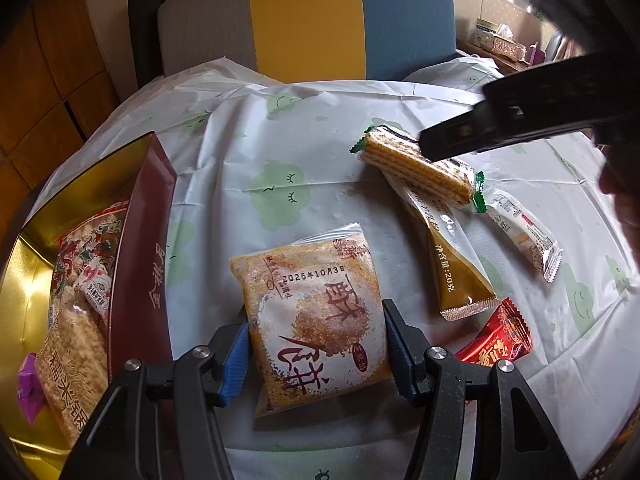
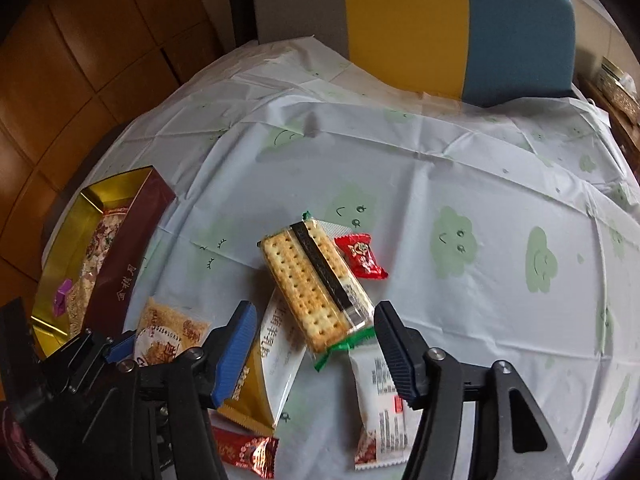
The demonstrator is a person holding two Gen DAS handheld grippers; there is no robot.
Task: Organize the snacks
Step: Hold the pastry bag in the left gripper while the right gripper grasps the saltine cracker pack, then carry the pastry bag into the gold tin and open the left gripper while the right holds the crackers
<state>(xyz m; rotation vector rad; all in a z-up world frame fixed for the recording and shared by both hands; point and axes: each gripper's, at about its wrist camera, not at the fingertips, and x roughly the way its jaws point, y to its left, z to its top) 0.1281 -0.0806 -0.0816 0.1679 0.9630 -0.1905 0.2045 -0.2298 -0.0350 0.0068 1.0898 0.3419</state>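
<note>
White plastic cloth with green cloud faces (image 2: 460, 184) covers the tabletop; its far half lies bare, open room up to the far edge.

Left gripper (image 1: 316, 344): jaws at medium width astride the square pastry packet (image 1: 316, 320) near the front edge; pads close beside the wrapper, contact cannot be told.

Right gripper (image 2: 316, 344): jaws apart, nothing clamped; the cracker pack (image 2: 316, 284) lies between the fingers, resting on the cloth across a gold sachet (image 2: 264, 380) and a white bar (image 2: 380, 408).

Gold-lined box (image 1: 148, 208) sits at the left edge, several snacks inside.

Right view only: small red candy (image 2: 360, 256) beyond the crackers. Left view only: the date printed on the pastry packet.
</note>
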